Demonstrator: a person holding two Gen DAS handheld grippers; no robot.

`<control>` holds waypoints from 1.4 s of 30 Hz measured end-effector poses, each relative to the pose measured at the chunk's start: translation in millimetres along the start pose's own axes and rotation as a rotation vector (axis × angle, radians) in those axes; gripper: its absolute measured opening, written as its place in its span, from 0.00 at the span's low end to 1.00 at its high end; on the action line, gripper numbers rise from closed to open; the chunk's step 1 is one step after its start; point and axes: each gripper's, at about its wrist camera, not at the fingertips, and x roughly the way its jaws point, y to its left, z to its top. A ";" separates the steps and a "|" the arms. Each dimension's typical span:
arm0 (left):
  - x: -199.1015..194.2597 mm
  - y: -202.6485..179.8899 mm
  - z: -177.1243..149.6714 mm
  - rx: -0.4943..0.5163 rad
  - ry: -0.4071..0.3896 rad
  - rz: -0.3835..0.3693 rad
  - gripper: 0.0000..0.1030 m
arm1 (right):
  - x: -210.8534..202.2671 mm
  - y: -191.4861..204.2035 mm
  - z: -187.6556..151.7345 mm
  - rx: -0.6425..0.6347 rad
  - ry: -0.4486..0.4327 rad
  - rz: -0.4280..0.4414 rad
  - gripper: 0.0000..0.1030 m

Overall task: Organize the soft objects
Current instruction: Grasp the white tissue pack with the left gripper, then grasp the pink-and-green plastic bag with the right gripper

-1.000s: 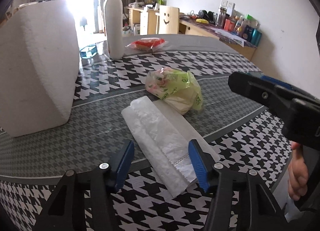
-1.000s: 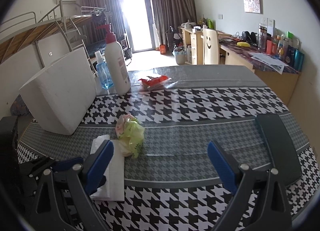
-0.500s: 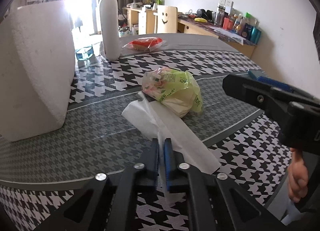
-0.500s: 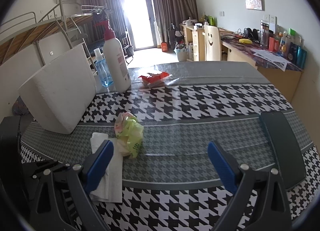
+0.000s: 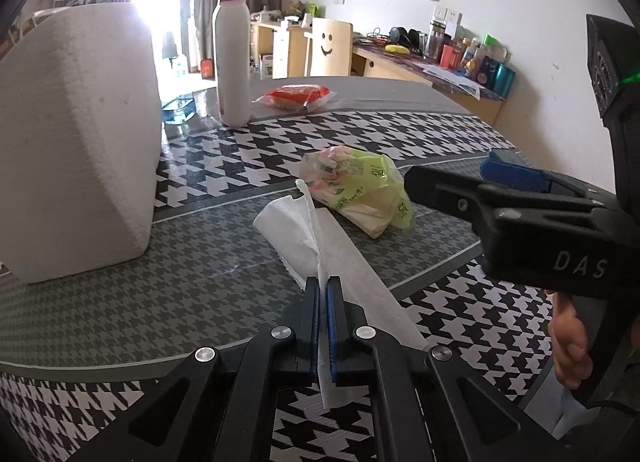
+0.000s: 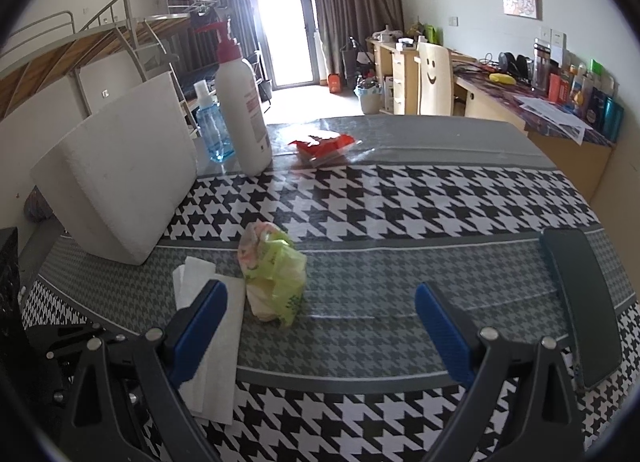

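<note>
Tissue sheet lies flat on the table, its raised fold clenched between the left gripper fingers. Ahead of those fingers sits the green tissue pack. Right gripper fingers are spread, grasping nothing.

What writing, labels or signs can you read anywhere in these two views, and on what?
"DAS": raised letters on the black body of the right gripper, cut off at the frame edge.
Green and pink plastic tissue pack: green printed characters, too blurred to read.
Tall white pump bottle with red cap: red label text, too small to read.
Pale wooden chair back: a drawn smiley face, no words.
Bottles on the far desk: labels unreadable.
</note>
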 end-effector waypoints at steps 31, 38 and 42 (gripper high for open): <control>-12.9 15.0 -6.0 -0.016 0.015 0.014 0.04 | 36.7 31.7 -1.3 -0.118 0.121 0.016 0.70; -14.2 15.4 -7.3 -0.020 0.021 0.013 0.04 | 44.5 31.3 -4.4 -0.108 0.158 0.031 0.46; -14.3 16.2 -7.6 -0.023 0.023 0.016 0.04 | 47.9 30.3 -5.4 -0.095 0.175 0.044 0.35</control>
